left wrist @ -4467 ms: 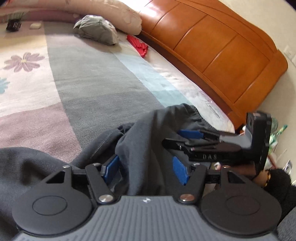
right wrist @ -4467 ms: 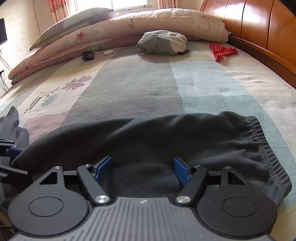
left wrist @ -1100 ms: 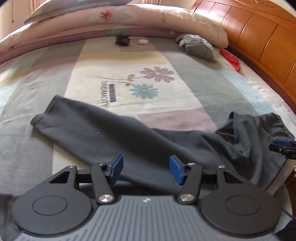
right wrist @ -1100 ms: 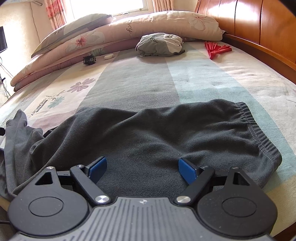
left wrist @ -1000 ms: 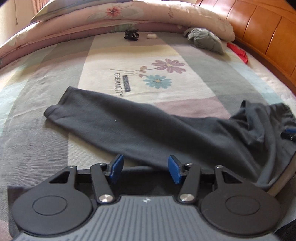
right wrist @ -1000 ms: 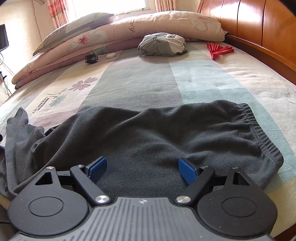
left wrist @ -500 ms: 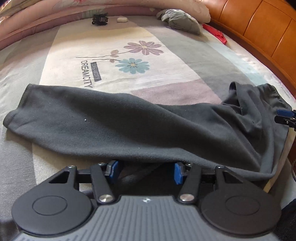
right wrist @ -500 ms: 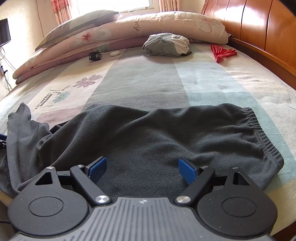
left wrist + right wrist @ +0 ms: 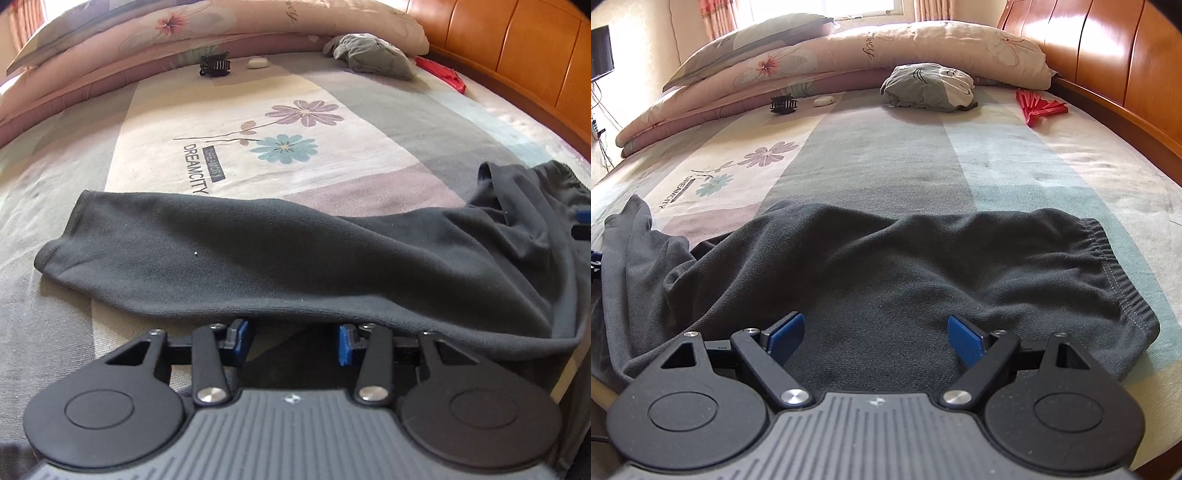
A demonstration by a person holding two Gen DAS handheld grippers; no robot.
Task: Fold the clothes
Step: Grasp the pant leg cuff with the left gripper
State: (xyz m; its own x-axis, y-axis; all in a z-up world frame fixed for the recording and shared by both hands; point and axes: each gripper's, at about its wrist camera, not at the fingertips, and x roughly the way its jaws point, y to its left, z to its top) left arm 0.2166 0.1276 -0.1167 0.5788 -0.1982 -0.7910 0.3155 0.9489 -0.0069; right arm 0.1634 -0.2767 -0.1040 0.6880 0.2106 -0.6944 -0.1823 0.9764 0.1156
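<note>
Your left gripper [image 9: 291,341], jaws just narrowing, sits at the near hem of the dark grey trousers [image 9: 258,254]; no cloth visibly pinched, grip unclear. Your right gripper [image 9: 873,334] is spread wide over the waistband [image 9: 1115,273] at 2 o'clock.

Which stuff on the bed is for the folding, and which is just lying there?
For the folding:
dark grey trousers
left gripper
right gripper

Just lying there:
black hair clip
small white thing
grey bundle
red fan
pillows
</note>
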